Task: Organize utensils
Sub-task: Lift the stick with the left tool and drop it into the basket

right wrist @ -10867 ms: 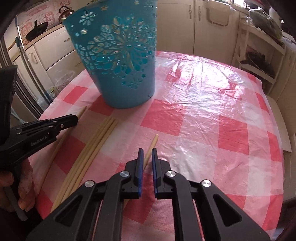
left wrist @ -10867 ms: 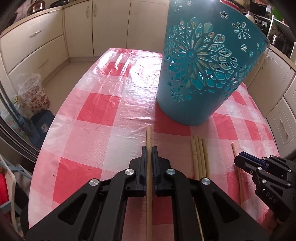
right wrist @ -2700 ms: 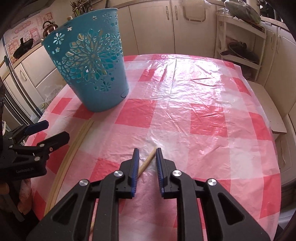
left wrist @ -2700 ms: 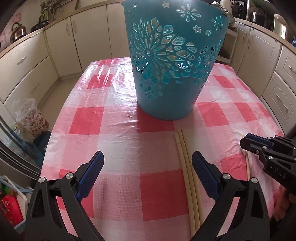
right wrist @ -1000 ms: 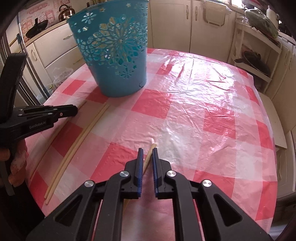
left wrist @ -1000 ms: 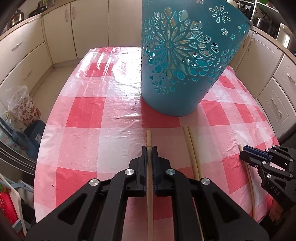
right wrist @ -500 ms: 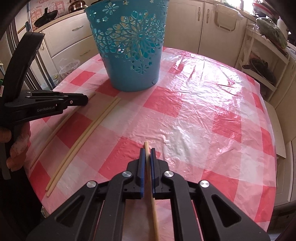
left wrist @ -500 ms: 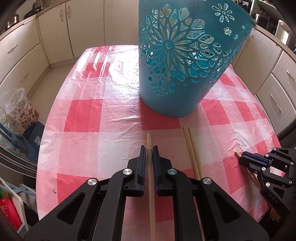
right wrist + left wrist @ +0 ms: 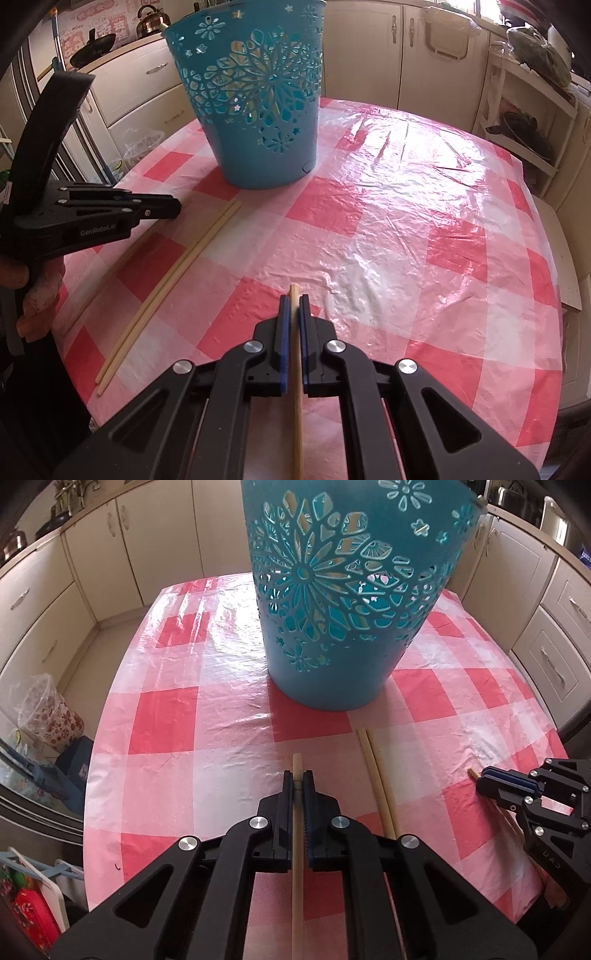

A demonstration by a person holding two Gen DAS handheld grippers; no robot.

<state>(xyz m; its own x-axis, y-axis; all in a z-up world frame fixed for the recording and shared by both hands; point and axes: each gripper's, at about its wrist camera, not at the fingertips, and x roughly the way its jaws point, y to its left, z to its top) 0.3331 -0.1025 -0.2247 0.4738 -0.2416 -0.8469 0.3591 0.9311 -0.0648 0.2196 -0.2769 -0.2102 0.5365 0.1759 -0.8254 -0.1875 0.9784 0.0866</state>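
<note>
Landmark: the blue basket (image 9: 343, 602) stands upright on the checked tablecloth (image 9: 192, 716); every place below is given from it.
Left gripper: the left gripper (image 9: 297, 781) is clenched on the left chopstick (image 9: 296, 834), whose tip points toward the basket's foot and stops short of it.
Right gripper: the right gripper (image 9: 293, 306) is clamped on the right chopstick (image 9: 295, 387), out over the cloth and well apart from the basket, off to its right-front side.
Still on the cloth: a loose pair of chopsticks (image 9: 173, 280) lies side by side, its far ends just short of the basket's foot, between the two grippers.
Basket contents: pale sticks show through the cut-out wall, so some chopsticks appear to be inside already.
Step in hand: most likely carrying both held sticks up and into the basket's mouth.
How to do it well: lift each stick clear of the cloth first, so that neither end drags or nudges the loose pair.
Approach: bring the sticks above the rim, tip them end-down, and loosen the grip only once the lower end is inside the wall.
Order: one hand at a time looks safer, since both sticks are long and the mouth is shared.
Risk: a stick pressed against the wall could catch in a cut-out or tip the light basket.
Unclear: the rim is cut off in the left wrist view, so clearance there cannot be judged.
</note>
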